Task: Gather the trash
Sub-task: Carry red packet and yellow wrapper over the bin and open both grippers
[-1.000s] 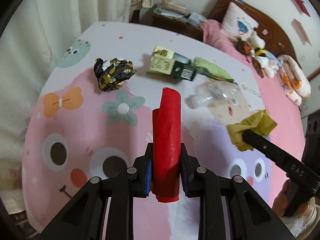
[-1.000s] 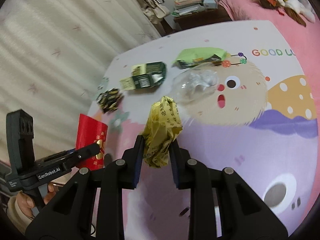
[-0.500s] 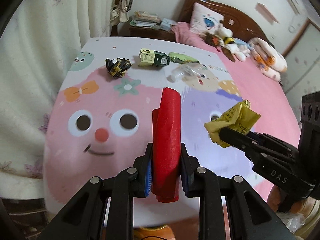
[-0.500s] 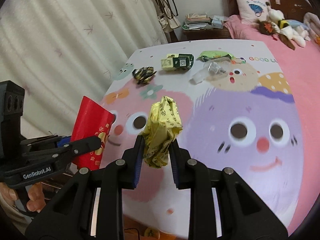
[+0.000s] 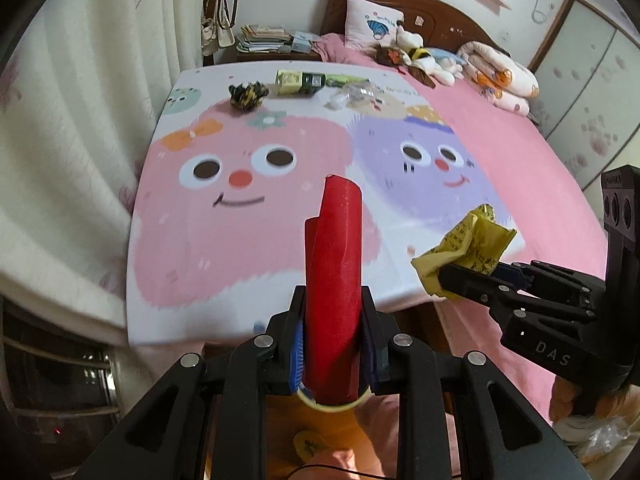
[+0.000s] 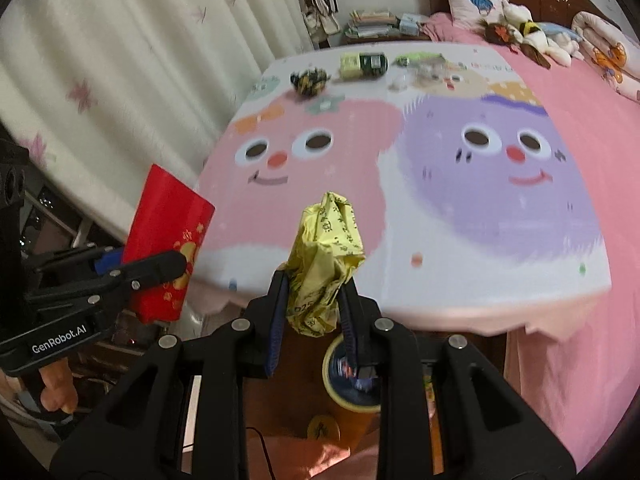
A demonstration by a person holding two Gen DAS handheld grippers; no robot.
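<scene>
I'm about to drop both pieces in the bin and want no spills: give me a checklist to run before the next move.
1. Left tool shut on the red envelope: ok.
2. Right tool shut on the yellow wrapper: ok.
3. Both tools off the table: ok.
4. Bin under right tool: ok.
5. Bin room: cannot tell.
6. Table free of trash: not ok; the black wrapper and the green carton remain.

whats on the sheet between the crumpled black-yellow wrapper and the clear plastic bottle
In the left wrist view, the green-and-yellow carton lies between the black-yellow wrapper and the clear bottle, along the sheet's far edge.
</scene>
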